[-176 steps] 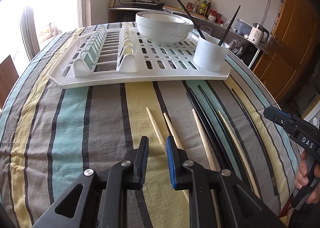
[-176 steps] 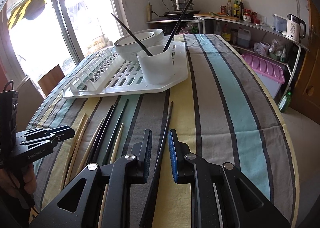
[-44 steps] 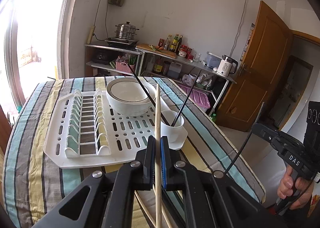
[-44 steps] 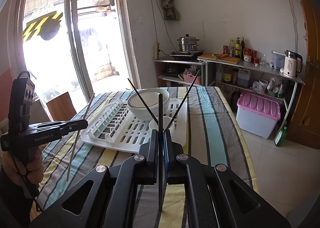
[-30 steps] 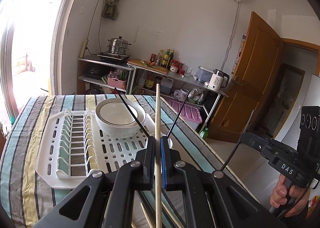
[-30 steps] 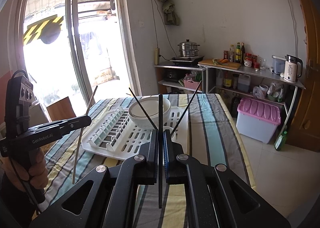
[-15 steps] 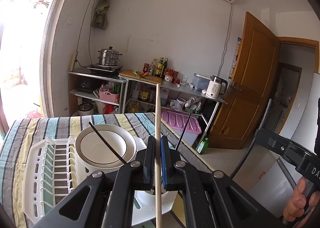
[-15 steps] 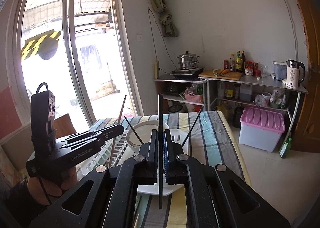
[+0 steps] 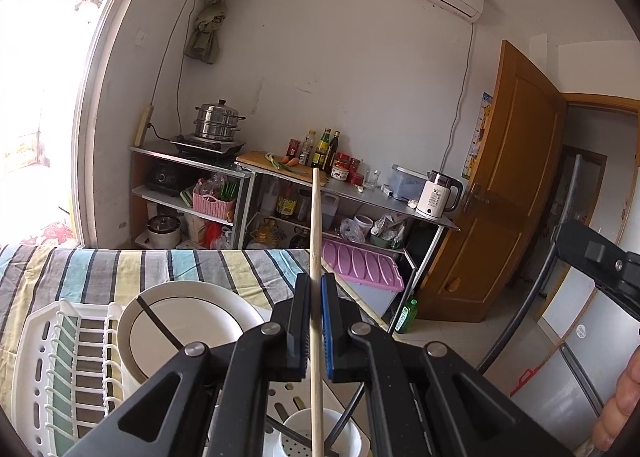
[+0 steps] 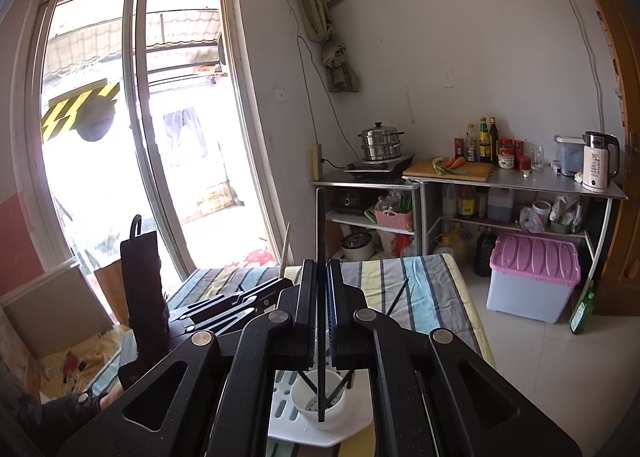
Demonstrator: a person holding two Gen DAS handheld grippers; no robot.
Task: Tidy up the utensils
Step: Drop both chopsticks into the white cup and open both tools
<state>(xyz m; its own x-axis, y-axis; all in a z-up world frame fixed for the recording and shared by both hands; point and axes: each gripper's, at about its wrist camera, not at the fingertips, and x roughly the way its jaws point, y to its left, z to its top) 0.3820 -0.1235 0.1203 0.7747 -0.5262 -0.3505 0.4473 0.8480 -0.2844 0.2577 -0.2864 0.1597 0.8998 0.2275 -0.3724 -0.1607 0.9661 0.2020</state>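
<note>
My left gripper (image 9: pixel 315 289) is shut on a pale wooden chopstick (image 9: pixel 315 225) held upright, its lower end over the white utensil cup (image 9: pixel 324 435). My right gripper (image 10: pixel 319 277) is shut on a black chopstick (image 10: pixel 320 225), also upright, with its lower tip over the same cup (image 10: pixel 320 403). Two black chopsticks stand crossed in the cup. The cup sits on a white drying rack (image 9: pixel 36 377) with a white bowl (image 9: pixel 188 325). The right gripper shows at the far right of the left wrist view (image 9: pixel 592 257), the left gripper at the left of the right wrist view (image 10: pixel 224 309).
The rack lies on a striped tablecloth (image 9: pixel 120 265). Behind the table stand metal shelves with a steamer pot (image 9: pixel 218 121), bottles and a kettle (image 9: pixel 438 195). A pink-lidded bin (image 10: pixel 534 277) sits on the floor, a wooden door (image 9: pixel 500 185) at right, a large window (image 10: pixel 132 137) at left.
Both grippers picked a chopstick off the table, lifted it and moved forward over the rack. In the last half second they came right above the cup, chopsticks upright.
</note>
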